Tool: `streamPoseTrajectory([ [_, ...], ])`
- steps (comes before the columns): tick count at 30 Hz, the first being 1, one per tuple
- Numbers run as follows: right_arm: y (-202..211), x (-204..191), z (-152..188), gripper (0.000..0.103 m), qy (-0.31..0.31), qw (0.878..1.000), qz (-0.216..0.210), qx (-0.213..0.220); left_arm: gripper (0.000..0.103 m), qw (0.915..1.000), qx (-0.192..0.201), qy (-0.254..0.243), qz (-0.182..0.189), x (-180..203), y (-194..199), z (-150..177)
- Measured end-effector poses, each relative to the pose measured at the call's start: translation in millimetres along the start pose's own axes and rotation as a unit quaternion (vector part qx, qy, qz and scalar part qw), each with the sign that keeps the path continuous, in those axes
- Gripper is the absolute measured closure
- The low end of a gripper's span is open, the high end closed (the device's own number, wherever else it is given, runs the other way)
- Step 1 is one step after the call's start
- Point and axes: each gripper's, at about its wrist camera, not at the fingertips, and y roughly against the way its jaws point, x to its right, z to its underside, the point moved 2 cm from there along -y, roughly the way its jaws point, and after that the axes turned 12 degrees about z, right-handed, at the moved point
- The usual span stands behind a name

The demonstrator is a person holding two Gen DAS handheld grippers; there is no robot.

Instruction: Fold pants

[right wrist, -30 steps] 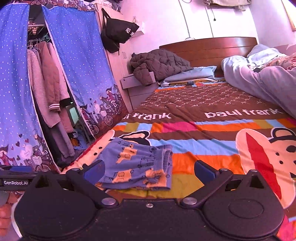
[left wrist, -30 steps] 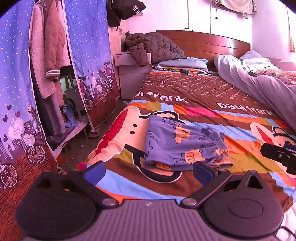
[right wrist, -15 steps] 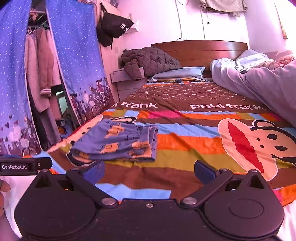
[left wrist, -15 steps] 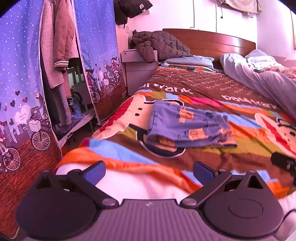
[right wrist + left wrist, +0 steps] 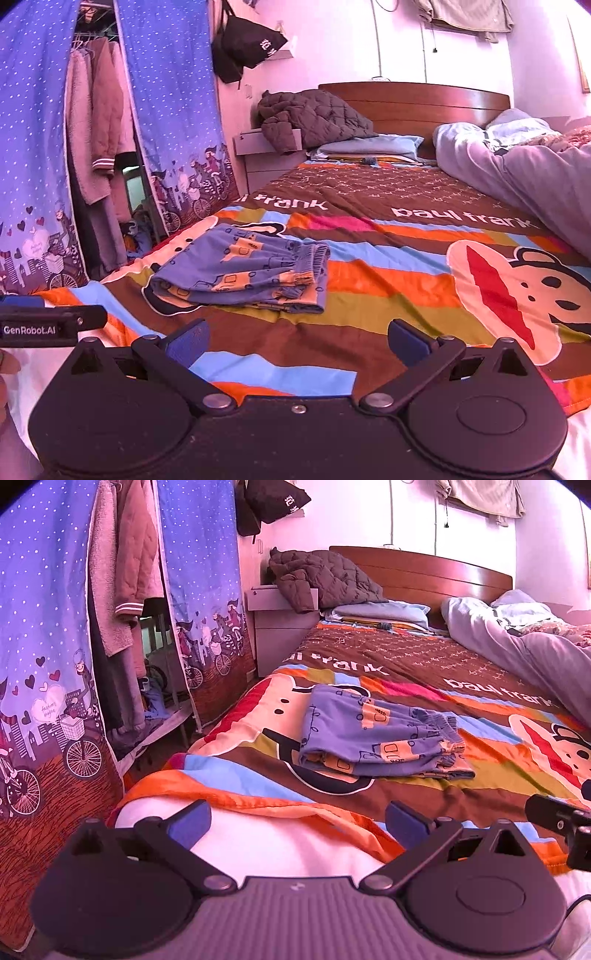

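Observation:
The blue patterned pants (image 5: 373, 734) lie folded in a compact stack on the colourful striped bedspread (image 5: 424, 786); they also show in the right wrist view (image 5: 247, 273). My left gripper (image 5: 297, 821) is open and empty, low at the foot edge of the bed, well short of the pants. My right gripper (image 5: 297, 339) is open and empty, also back from the pants, to their right. Part of the right gripper's body (image 5: 561, 816) shows at the left wrist view's right edge.
A blue curtained wardrobe (image 5: 55, 627) with hanging coats stands left of the bed. A brown jacket (image 5: 321, 578) lies on a nightstand by the wooden headboard (image 5: 424, 568). A grey duvet (image 5: 517, 646) is heaped on the bed's far right.
Both grippers have pulled back and down from the folded pants toward the foot of the bed. The pants have not moved.

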Motion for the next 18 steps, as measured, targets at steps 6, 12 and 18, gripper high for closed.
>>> streamPoseTrajectory([
  [6, 1.3, -2.9, 0.4, 0.001, 0.004, 1.000, -0.004, 0.001, 0.001, 1.0000, 0.001, 0.000, 0.000, 0.4, -0.2, 0.1],
  [12, 1.1, -1.8, 1.0, 0.001, 0.004, 1.000, -0.004, 0.000, 0.001, 1.0000, 0.000, 0.000, -0.001, 0.5, -0.1, 0.2],
  [18, 1.0, -1.7, 0.9, 0.001, 0.004, 1.000, -0.004, -0.001, 0.001, 1.0000, -0.001, -0.001, -0.002, 0.9, -0.6, 0.9],
])
